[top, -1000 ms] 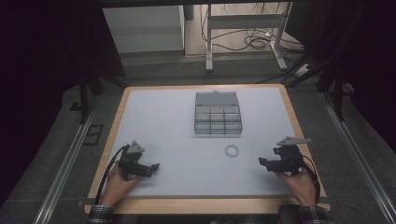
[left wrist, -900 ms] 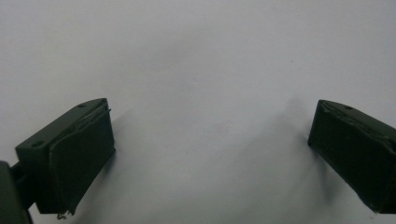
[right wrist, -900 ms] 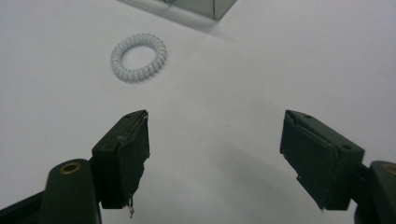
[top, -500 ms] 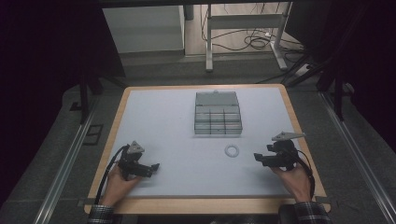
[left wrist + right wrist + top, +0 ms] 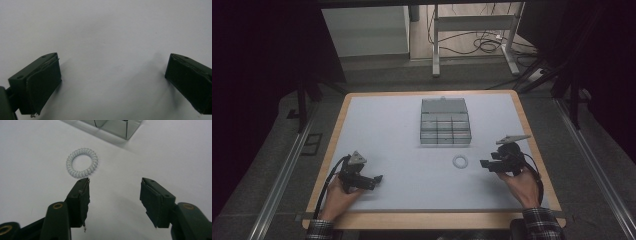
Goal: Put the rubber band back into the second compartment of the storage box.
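Note:
A white coiled hair tie lies flat on the white table, just in front of the clear compartment box. My right gripper hovers low a short way right of the tie, pointing at it. Its jaws have just been closing and still stand apart with nothing between them; the tie lies beyond the left fingertip. My left gripper rests near the table's front left, open wide over bare table.
The table's wooden rim runs along the front by the person's hands. A cable trails from the left gripper. Behind the table stand a white cabinet and a metal frame with floor cables.
The right gripper has slid left toward the hair tie, and its jaws have narrowed. The left gripper has stayed put.

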